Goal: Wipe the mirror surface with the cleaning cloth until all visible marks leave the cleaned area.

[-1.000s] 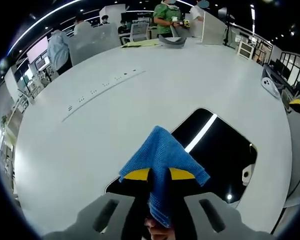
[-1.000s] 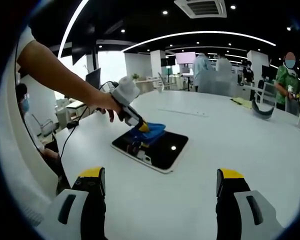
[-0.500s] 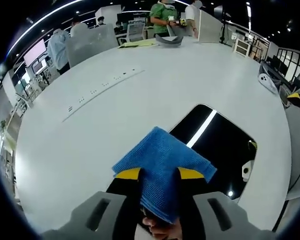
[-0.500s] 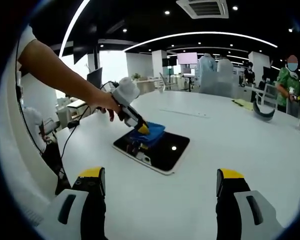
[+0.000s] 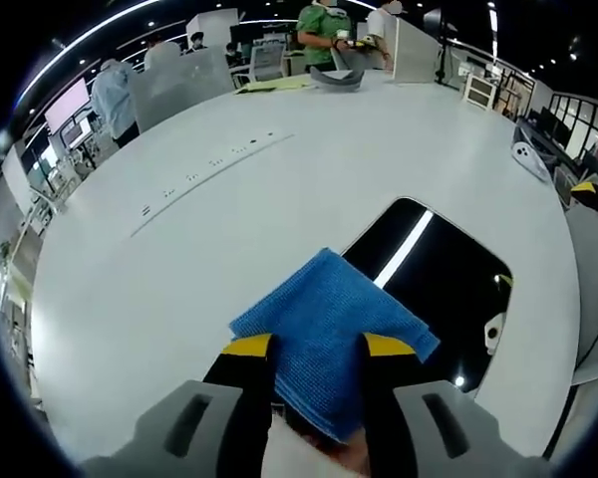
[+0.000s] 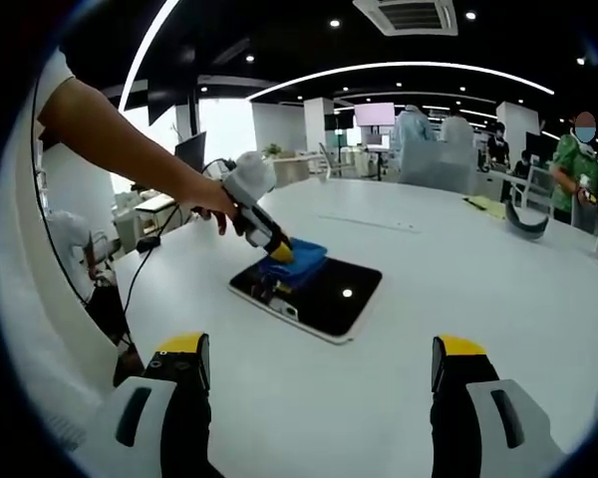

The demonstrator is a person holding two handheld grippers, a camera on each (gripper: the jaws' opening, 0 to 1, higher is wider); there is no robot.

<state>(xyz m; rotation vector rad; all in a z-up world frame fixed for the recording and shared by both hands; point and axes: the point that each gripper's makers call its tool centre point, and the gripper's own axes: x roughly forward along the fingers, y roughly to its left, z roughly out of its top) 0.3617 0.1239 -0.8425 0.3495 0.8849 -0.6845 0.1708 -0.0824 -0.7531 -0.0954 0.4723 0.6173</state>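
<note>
A blue cleaning cloth [image 5: 329,334] is pinched between the yellow-tipped jaws of my left gripper [image 5: 319,349], pressed down on the near left end of a dark rectangular mirror [image 5: 448,289] lying flat on the white table [image 5: 229,229]. The mirror reflects a ceiling light strip. In the right gripper view the mirror [image 6: 324,297] lies ahead left, with the cloth [image 6: 294,261] on its far left corner under the left gripper [image 6: 277,251], held by a person's arm [image 6: 120,139]. My right gripper [image 6: 319,363] hovers open above the table, well short of the mirror.
The big white table has a row of inset sockets [image 5: 209,164] to the far left. A curved grey object [image 6: 518,221] and yellow sheet lie at the far end. Several people [image 5: 324,25] stand beyond the table. Cables [image 6: 145,264] hang off the left edge.
The cloth has slid a little along the mirror's near end and spread flatter under the left gripper. The right gripper has stayed put.
</note>
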